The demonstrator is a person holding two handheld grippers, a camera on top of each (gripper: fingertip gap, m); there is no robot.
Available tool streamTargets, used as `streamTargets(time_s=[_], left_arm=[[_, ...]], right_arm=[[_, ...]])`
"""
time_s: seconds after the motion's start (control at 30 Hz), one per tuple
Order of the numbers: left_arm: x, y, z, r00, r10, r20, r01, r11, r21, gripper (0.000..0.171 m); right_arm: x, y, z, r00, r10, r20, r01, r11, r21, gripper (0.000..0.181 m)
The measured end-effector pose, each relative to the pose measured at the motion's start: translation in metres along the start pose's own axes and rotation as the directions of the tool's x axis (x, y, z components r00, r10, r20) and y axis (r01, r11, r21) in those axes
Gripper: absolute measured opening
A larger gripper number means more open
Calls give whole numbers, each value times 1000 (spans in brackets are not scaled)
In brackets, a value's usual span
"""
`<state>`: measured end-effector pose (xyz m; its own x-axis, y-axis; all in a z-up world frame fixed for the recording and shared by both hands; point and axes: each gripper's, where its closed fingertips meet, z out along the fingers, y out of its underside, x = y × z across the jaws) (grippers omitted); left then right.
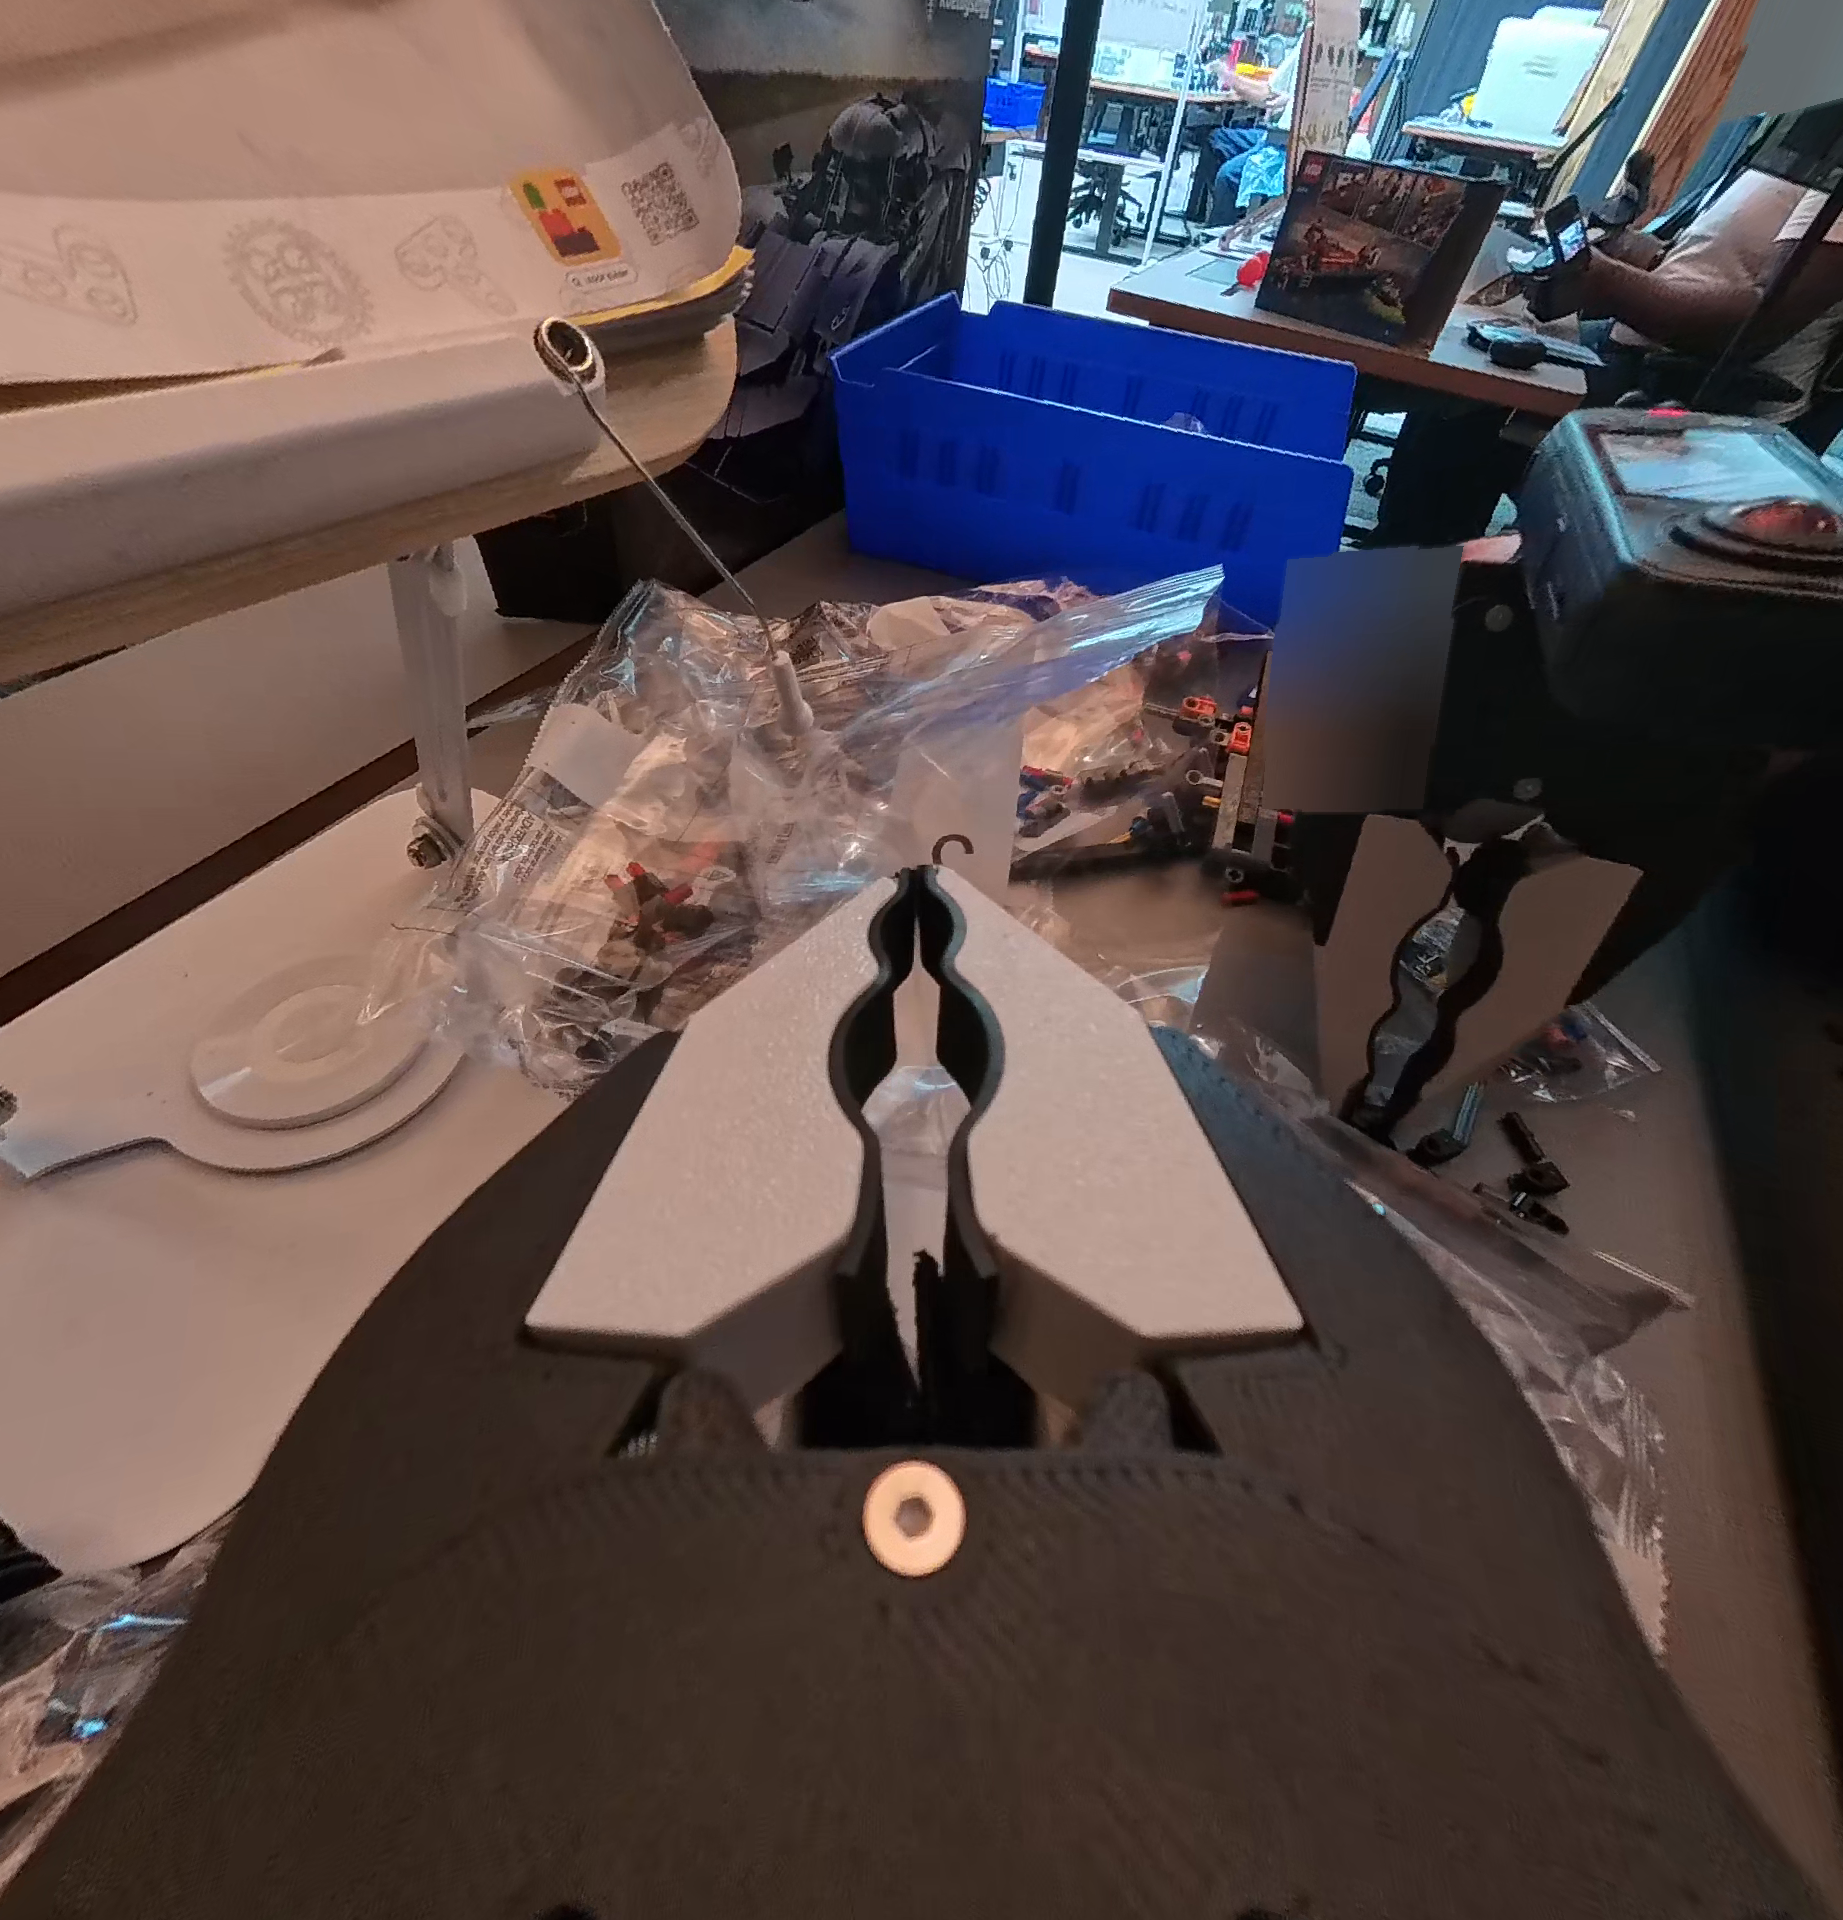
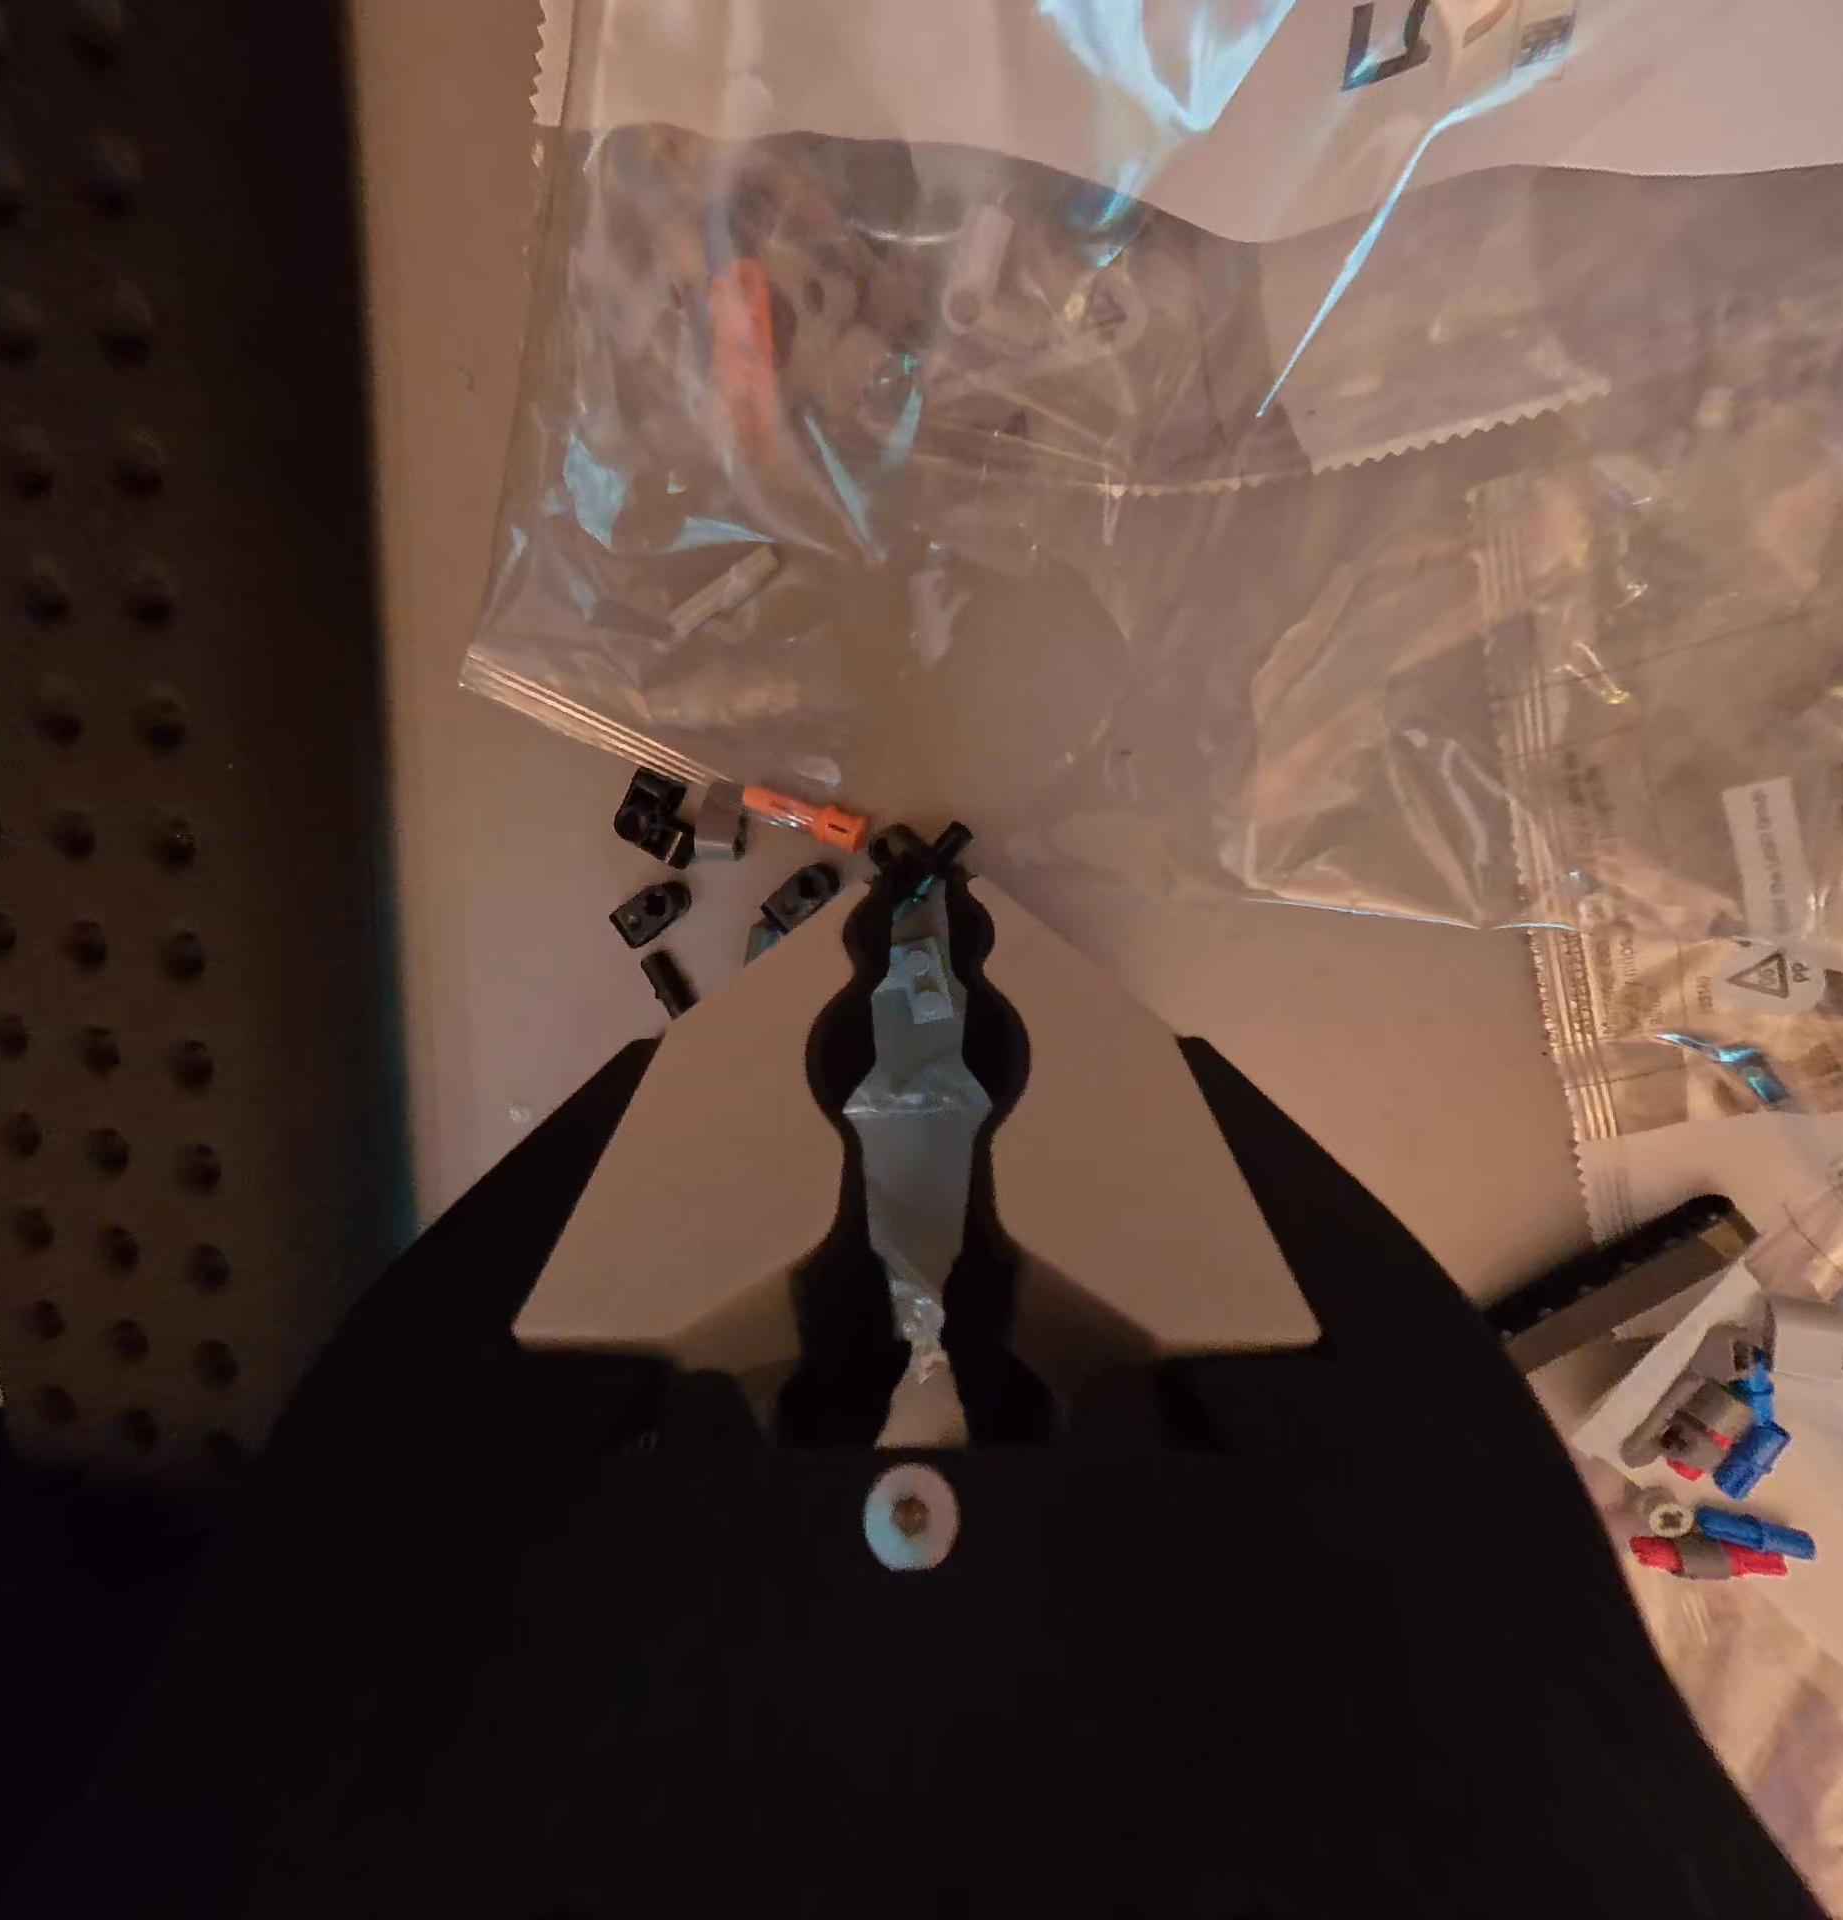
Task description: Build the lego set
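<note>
early stage: most parts bagged (image 2: 896, 468). left gripper (image 1: 922, 883) closed on small black hook piece (image 1: 953, 847); right gripper (image 2: 922, 883) pinches black pin (image 2: 932, 847).

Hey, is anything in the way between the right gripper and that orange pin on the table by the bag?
Only a small black piece, pinched at the tips of the right gripper, whose jaws look shut on it. The orange pin lies uncovered just beyond, to the left, with the clear bag close behind it.

small black lego pieces (image 2: 652, 914), loose beside bags (image 2: 792, 499)
</note>
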<state>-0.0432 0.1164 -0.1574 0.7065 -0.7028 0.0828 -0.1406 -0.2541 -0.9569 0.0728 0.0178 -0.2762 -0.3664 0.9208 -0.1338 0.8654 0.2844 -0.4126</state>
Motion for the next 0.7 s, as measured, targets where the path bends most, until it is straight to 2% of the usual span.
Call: streamTargets(time_s=[0.17, 0.4, 0.7], left_arm=[[2, 0, 1, 1000, 3, -6, -3, 1000, -5, 0], [7, 0, 3, 1000, 2, -28, -2, 1000, -11, 0], [13, 2, 7, 999, 4, -50, -5, 1000, -25, 0]], right_arm=[[7, 0, -23, 999, 23, -34, -20, 997, 79, 7], [32, -30, -85, 978, 79, -192, -4, 933, 359, 7], [83, -71, -71, 936, 174, -307, -27, 902, 431, 8]])
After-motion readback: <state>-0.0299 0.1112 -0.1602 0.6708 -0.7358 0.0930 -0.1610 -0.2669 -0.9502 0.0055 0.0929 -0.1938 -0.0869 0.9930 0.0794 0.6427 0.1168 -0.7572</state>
